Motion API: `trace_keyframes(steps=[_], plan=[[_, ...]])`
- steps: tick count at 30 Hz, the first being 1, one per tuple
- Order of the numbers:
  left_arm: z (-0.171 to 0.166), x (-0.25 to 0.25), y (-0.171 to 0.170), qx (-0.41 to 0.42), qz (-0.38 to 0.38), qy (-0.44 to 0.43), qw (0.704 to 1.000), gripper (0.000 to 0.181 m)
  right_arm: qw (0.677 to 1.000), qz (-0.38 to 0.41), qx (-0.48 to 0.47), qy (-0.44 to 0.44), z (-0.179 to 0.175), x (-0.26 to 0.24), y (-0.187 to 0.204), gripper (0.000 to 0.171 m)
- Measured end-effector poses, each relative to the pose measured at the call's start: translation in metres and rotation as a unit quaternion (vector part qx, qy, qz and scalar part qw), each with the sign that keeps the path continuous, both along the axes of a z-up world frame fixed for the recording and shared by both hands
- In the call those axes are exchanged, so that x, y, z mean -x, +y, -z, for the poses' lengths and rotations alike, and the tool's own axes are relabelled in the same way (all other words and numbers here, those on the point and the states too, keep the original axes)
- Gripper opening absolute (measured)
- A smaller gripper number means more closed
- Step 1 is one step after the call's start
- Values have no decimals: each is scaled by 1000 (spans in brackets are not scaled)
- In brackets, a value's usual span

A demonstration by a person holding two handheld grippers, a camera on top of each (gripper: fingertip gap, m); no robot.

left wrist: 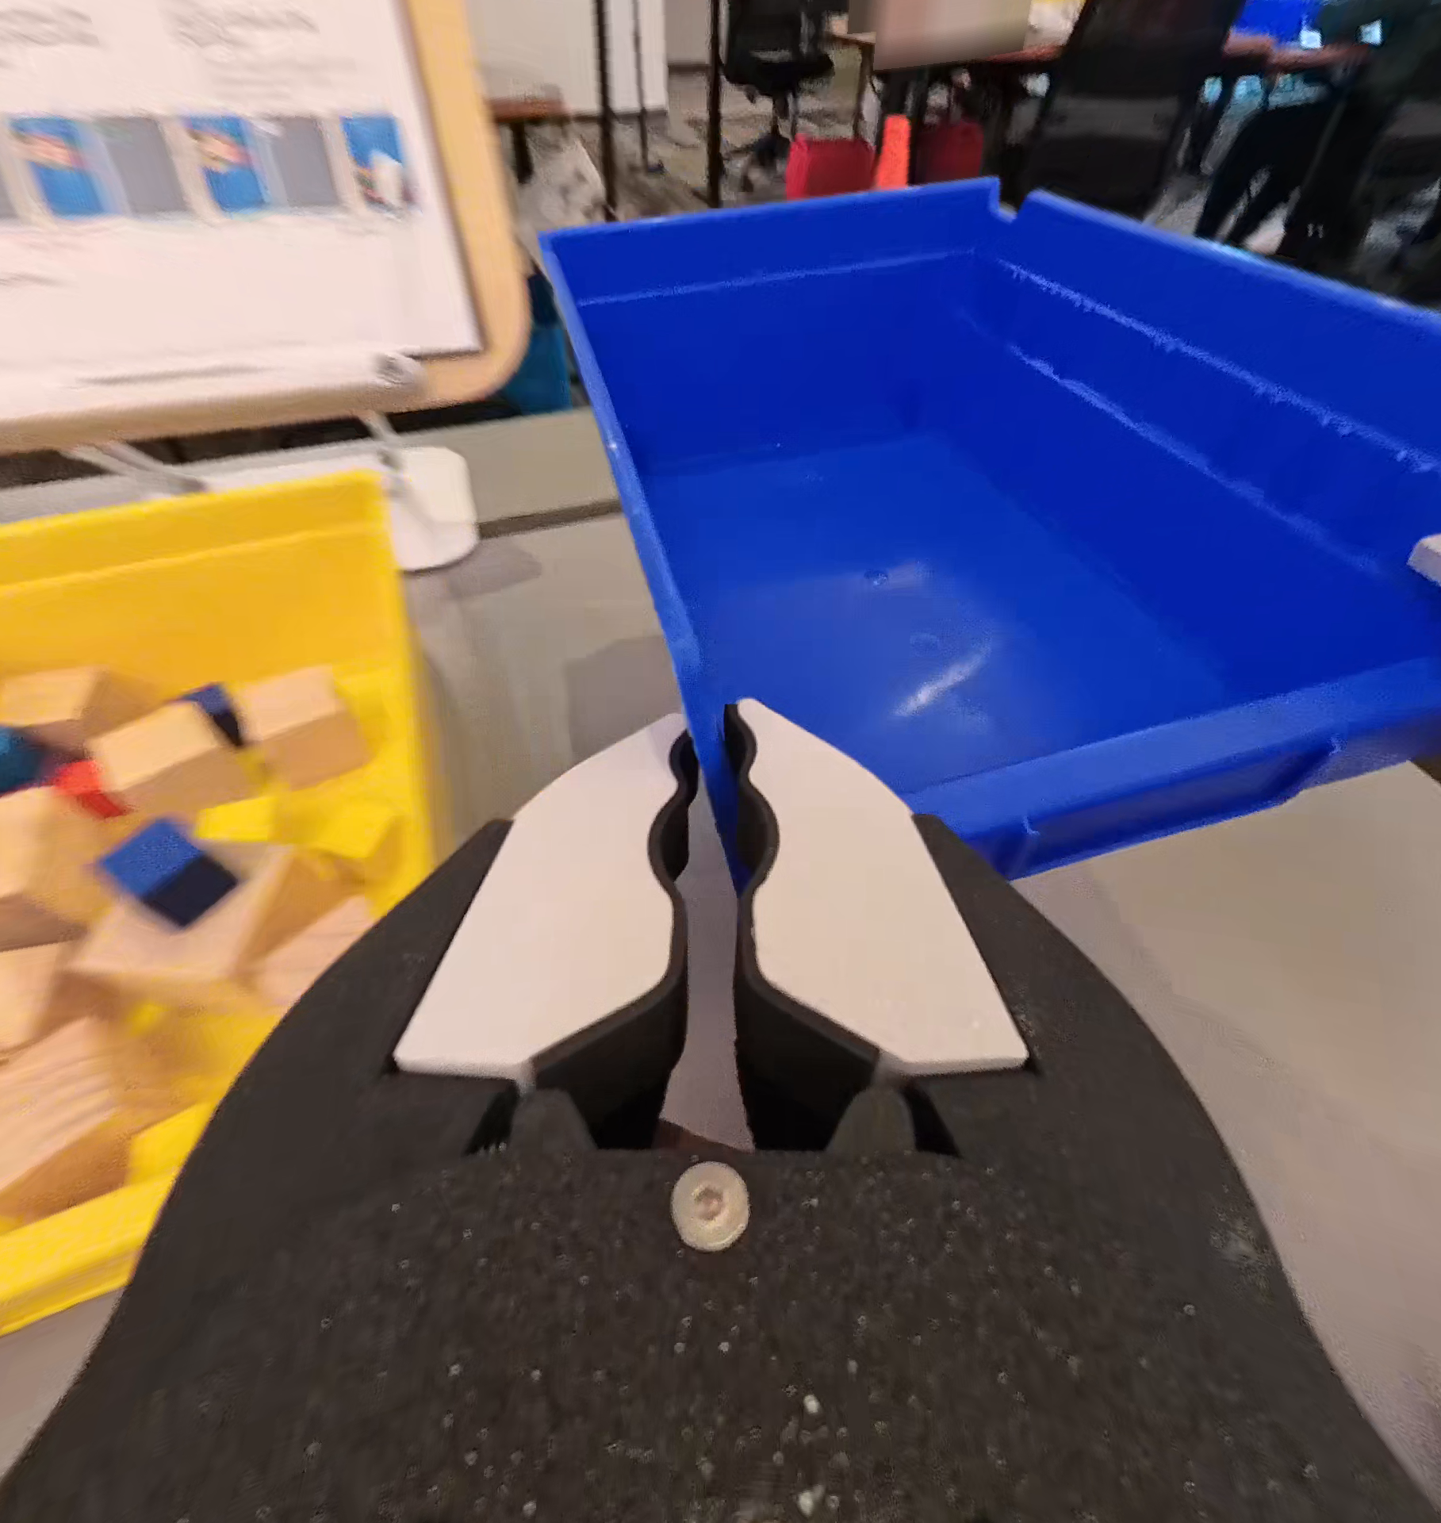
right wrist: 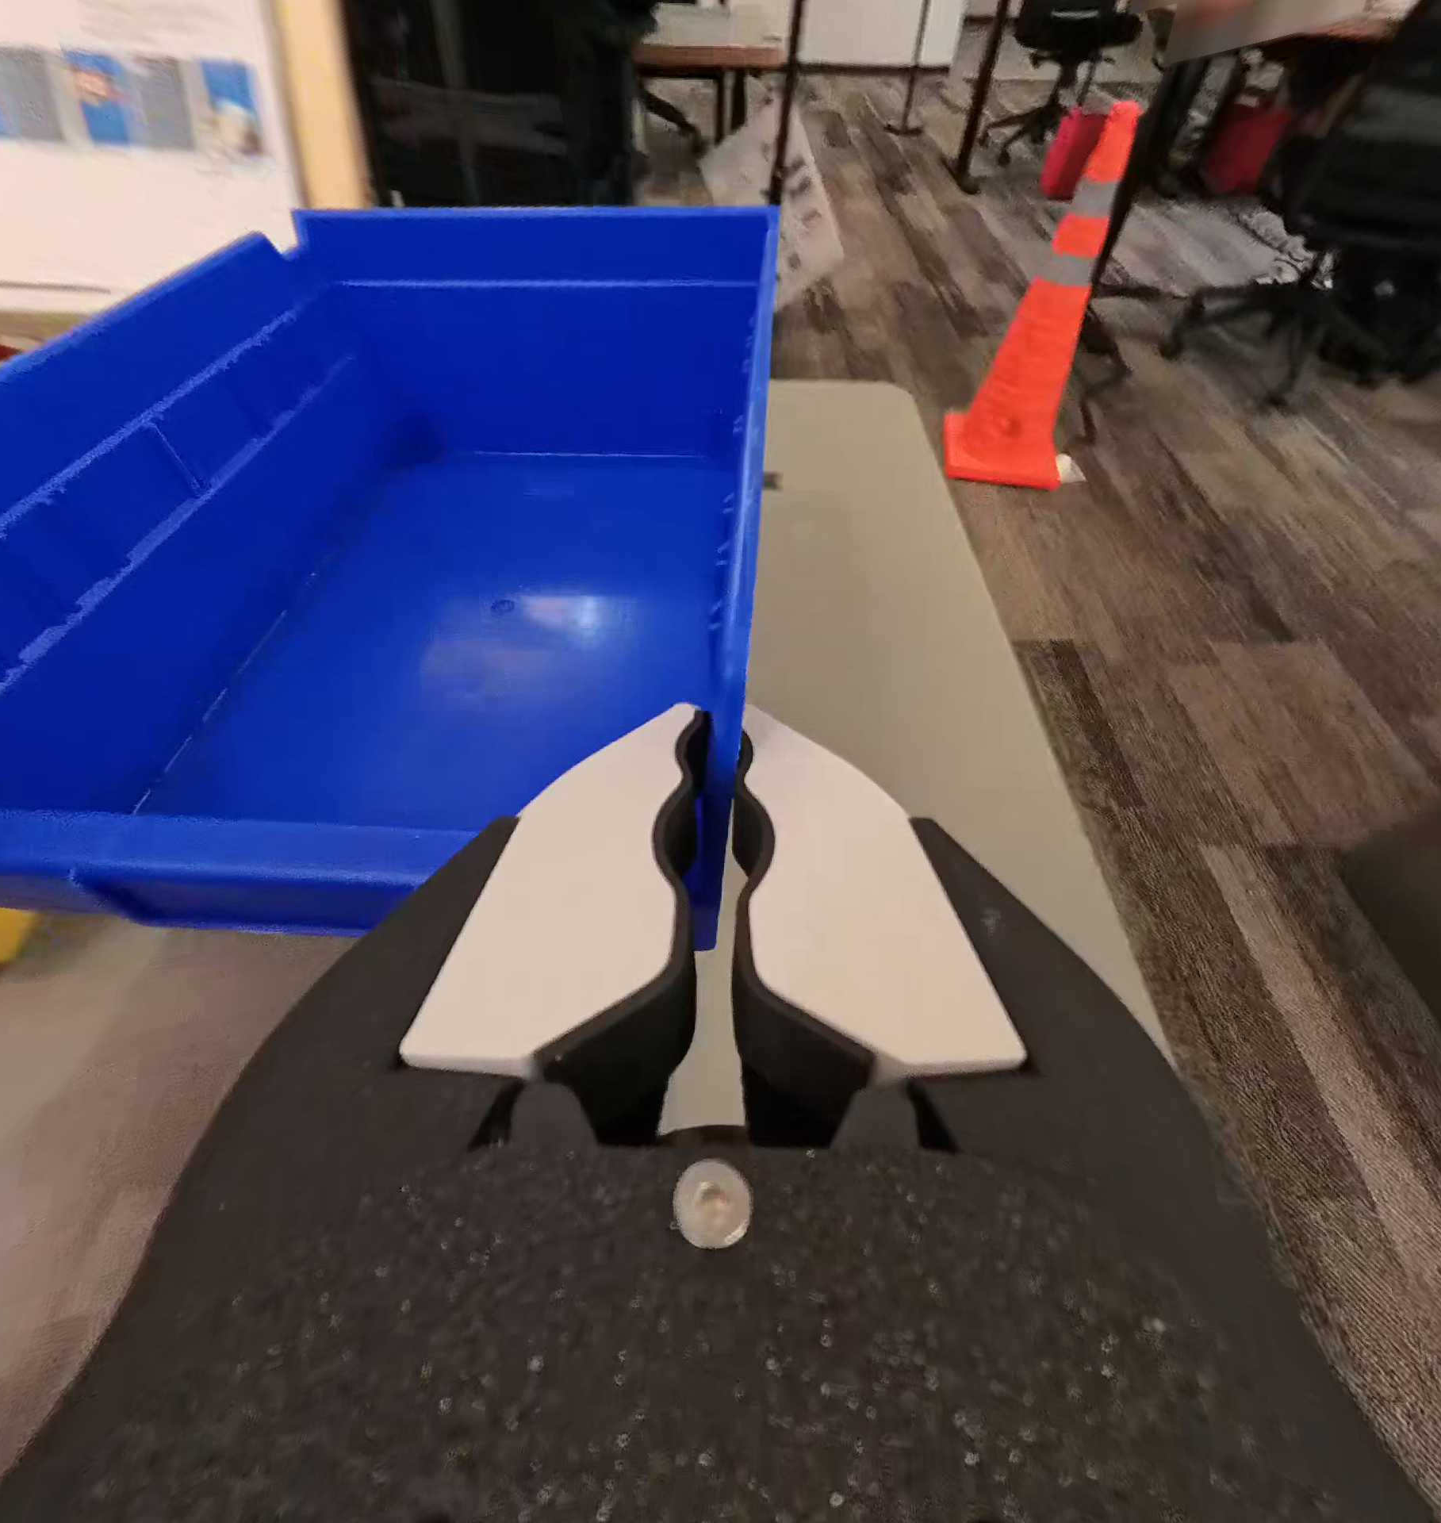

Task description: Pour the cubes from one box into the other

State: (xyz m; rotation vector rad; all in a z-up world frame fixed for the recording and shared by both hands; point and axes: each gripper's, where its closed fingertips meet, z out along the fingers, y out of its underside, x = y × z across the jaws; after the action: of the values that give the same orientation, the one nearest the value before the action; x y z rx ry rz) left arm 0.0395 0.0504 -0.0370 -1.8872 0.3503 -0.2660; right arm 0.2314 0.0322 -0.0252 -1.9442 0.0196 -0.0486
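The grey worktop (right wrist: pixel 849 577) carries a yellow box (left wrist: pixel 206 593) full of cubes (left wrist: pixel 156 758), mostly wooden, a few blue or red. Beside it an empty blue box (left wrist: pixel 989 536) is held raised and tilted. The left tool (left wrist: pixel 710 733) is clamped on its left wall, the right tool (right wrist: pixel 721 733) on its right wall.

Cubes (left wrist: pixel 165 766) in box (left wrist: pixel 206 593) left of empty bin (left wrist: pixel 989 626).
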Motion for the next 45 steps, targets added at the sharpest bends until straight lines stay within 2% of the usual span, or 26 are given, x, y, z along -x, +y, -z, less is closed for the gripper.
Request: trace_keyframes(steps=[3,6,8,12,14,18,20,21,23,25,29,31,34,37,40,43,45], plan=[[34,-44,5,26,17,13,999,6,1000,5,10,24,40,-43,3,2],[62,-63,4,41,22,29,998,6,998,6,25,52,73,-62,5,2],[72,-71,2,45,26,21,998,7,999,8,18,32,76,-69,8,2],[84,-78,-2,52,34,15,998,9,997,22,35,62,93,-76,6,2],[98,-81,-4,85,50,-16,995,13,994,7,69,87,112,-72,5,12],[98,-88,-13,104,104,-58,987,30,995,-21,83,54,115,-73,4,10],[93,-88,-23,121,128,-64,982,36,995,-12,85,52,110,-79,2,20],[87,-85,-29,124,139,-69,980,39,996,-5,79,51,103,-82,0,26],[71,-68,-41,117,159,-64,978,42,998,2,47,50,80,-88,-3,28],[48,-34,-50,86,165,-48,981,44,998,-15,8,59,52,-81,-6,33],[9,73,-53,13,113,-24,993,47,988,-96,-58,105,-1,-23,-6,43],[2,137,-46,-12,51,-11,999,55,979,-141,-78,123,-18,23,-4,44],[7,232,-33,-50,-60,35,996,62,963,-213,-81,147,-26,110,-2,49],[31,293,-25,-39,-136,50,989,64,955,-248,-73,146,-6,196,0,60],[63,300,-18,14,-117,27,993,63,953,-267,-34,140,43,267,5,67],[81,308,-6,41,-121,25,992,60,951,-257,31,171,82,300,10,64],[87,305,2,62,-110,-10,992,47,957,-237,49,157,95,308,13,60]])
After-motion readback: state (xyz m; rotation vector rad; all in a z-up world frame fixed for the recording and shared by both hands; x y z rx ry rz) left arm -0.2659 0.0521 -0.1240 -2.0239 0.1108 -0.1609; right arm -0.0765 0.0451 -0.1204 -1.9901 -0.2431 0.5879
